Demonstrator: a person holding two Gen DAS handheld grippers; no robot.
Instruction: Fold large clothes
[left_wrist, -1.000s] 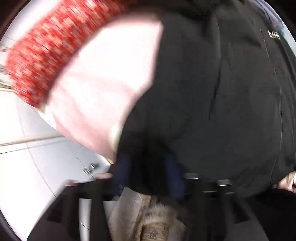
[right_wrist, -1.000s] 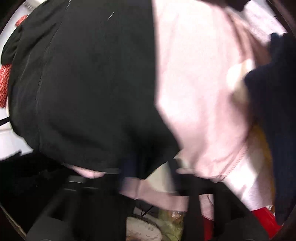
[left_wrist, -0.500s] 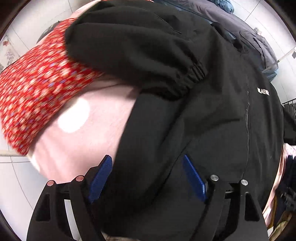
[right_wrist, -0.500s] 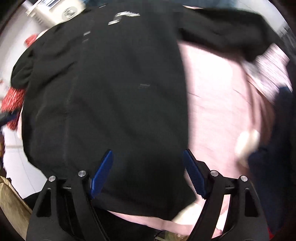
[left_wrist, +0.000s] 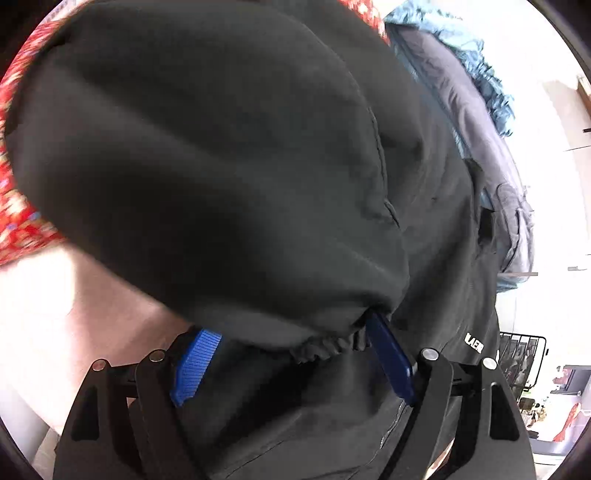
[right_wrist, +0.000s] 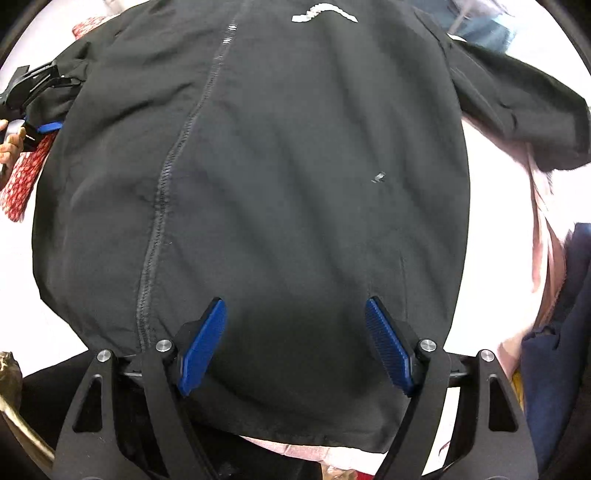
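1. Right wrist view: black jacket (right_wrist: 280, 192) lies spread front-up, zip (right_wrist: 162, 192) running top to bottom, over a pink garment (right_wrist: 517, 258) that serves as the working surface. Judged laid flat so the sides can be folded in.
2. One sleeve (left_wrist: 207, 177) fills the left wrist view, its elastic cuff (left_wrist: 325, 349) lying between the blue pads (left_wrist: 197, 363). Judged the next part to be brought across the body.
3. Left gripper (left_wrist: 291, 363): jaws spread wide; the cuff sits between them but no pad presses on it.
4. Right gripper (right_wrist: 293, 345): jaws spread, hovering over the lower body panel near the hem (right_wrist: 317, 441), holding nothing.
5. Red patterned cloth (left_wrist: 14, 218) and a grey garment (left_wrist: 491, 155) lie beside the jacket, untouched.
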